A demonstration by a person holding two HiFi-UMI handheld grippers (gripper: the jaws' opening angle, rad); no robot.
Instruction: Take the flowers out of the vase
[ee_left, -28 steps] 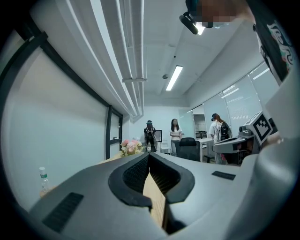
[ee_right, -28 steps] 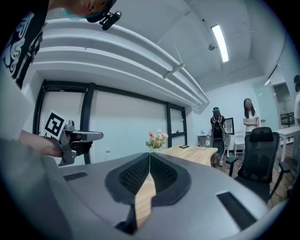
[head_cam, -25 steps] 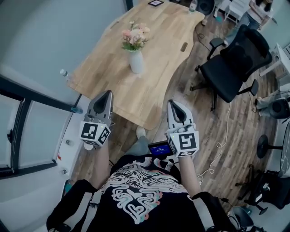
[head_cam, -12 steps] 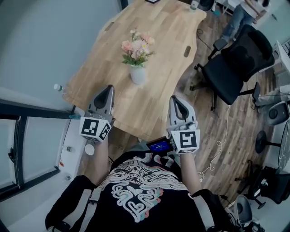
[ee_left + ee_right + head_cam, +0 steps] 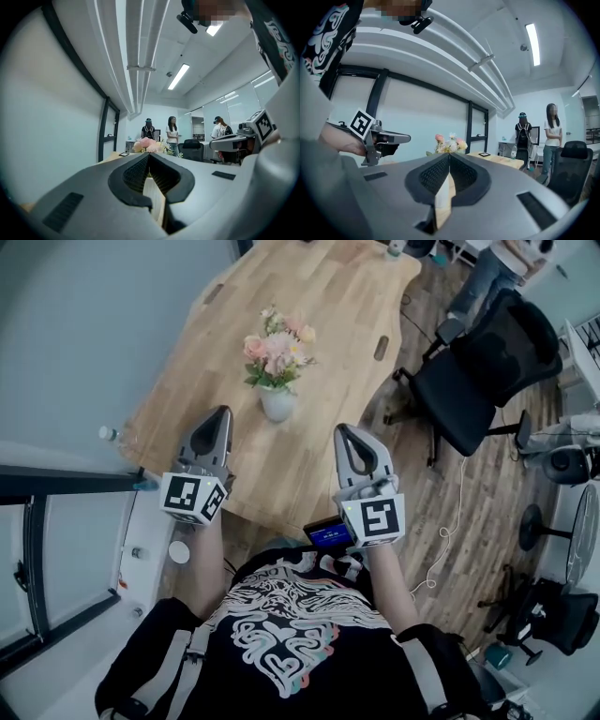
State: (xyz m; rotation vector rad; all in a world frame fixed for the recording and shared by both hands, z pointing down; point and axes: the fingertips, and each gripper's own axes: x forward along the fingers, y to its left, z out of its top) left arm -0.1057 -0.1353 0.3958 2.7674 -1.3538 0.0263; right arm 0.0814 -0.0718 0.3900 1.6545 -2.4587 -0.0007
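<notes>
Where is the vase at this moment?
In the head view the white vase stands on the wooden table, just beyond and between the left hand-held gripper and the right hand-held gripper, touching neither.

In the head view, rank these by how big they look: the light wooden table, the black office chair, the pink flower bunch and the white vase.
Largest to smallest:
1. light wooden table
2. black office chair
3. pink flower bunch
4. white vase, only slightly smaller than the bunch

Wooden table (image 5: 328, 315), black office chair (image 5: 487, 362) beside it, white cable (image 5: 442, 545) on wood floor (image 5: 487, 521), 3 people (image 5: 171, 133) standing
</notes>
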